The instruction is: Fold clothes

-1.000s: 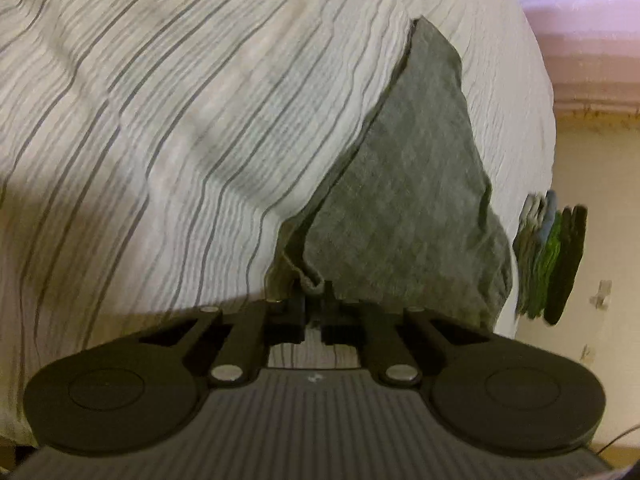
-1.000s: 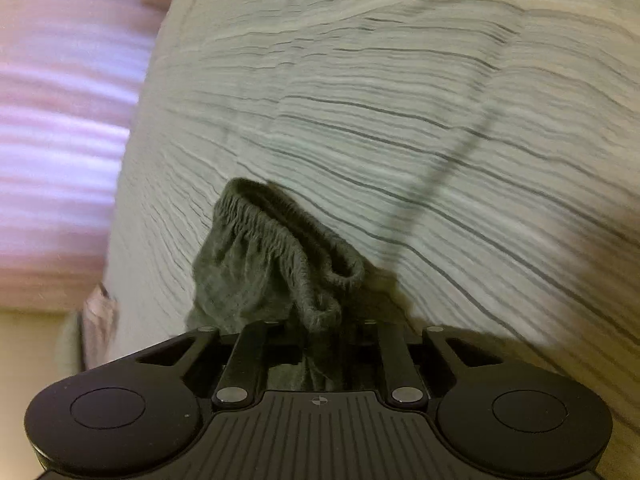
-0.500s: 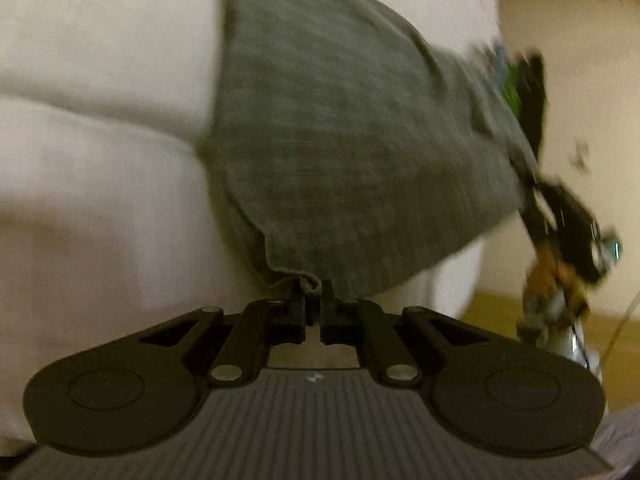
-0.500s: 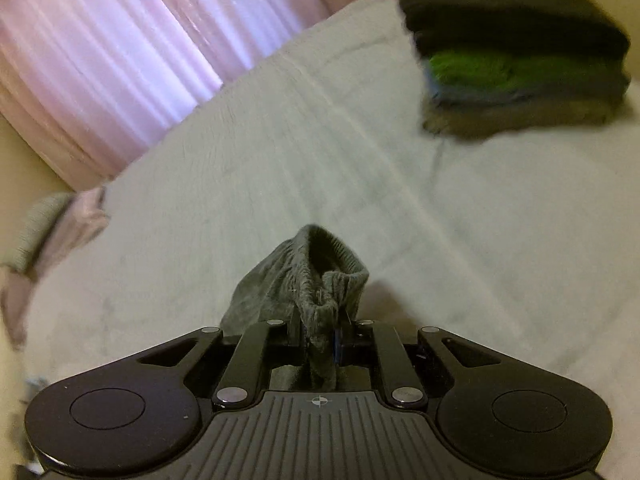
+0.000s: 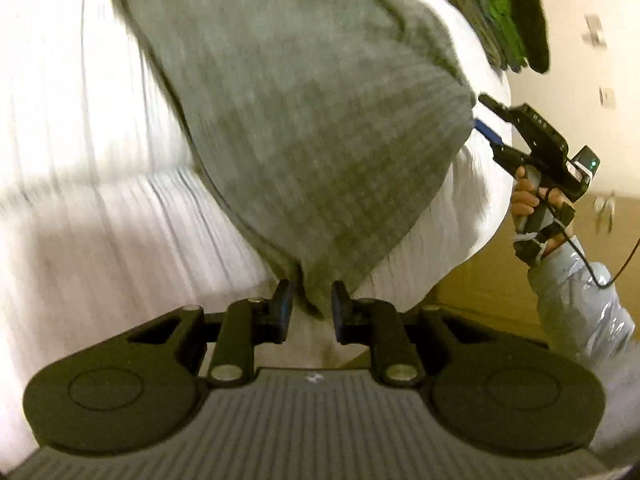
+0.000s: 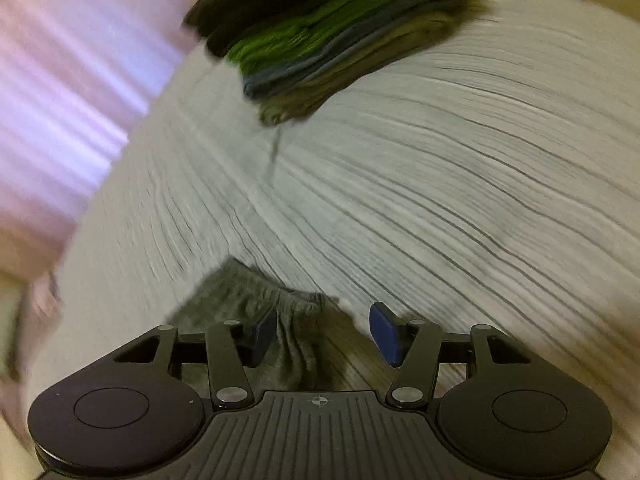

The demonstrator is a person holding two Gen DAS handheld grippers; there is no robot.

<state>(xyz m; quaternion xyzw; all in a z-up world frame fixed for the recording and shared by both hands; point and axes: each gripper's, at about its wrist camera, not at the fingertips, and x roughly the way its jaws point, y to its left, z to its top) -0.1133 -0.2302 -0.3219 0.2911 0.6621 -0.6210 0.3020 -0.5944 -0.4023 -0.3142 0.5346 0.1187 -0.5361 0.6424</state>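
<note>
A grey checked garment (image 5: 304, 128) lies spread on the striped bed sheet (image 5: 80, 168). Its near corner sits between the fingers of my left gripper (image 5: 311, 306), whose jaws stand apart around it. In the right wrist view the garment's gathered waistband (image 6: 276, 300) lies on the sheet between the parted fingers of my right gripper (image 6: 324, 334), which is open. The right gripper also shows in the left wrist view (image 5: 486, 118), at the garment's far edge, held by a hand.
A stack of folded clothes (image 6: 320, 36), dark, green, blue and olive, sits on the bed beyond the garment; it also shows in the left wrist view (image 5: 500, 12). Pink curtains (image 6: 68, 92) hang at the left. The bed edge and floor (image 5: 472, 280) are at the right.
Both grippers were shut on the grey garment and carried it; now both have opened and the garment lies spread on the sheet. The views swung toward the folded stack.
</note>
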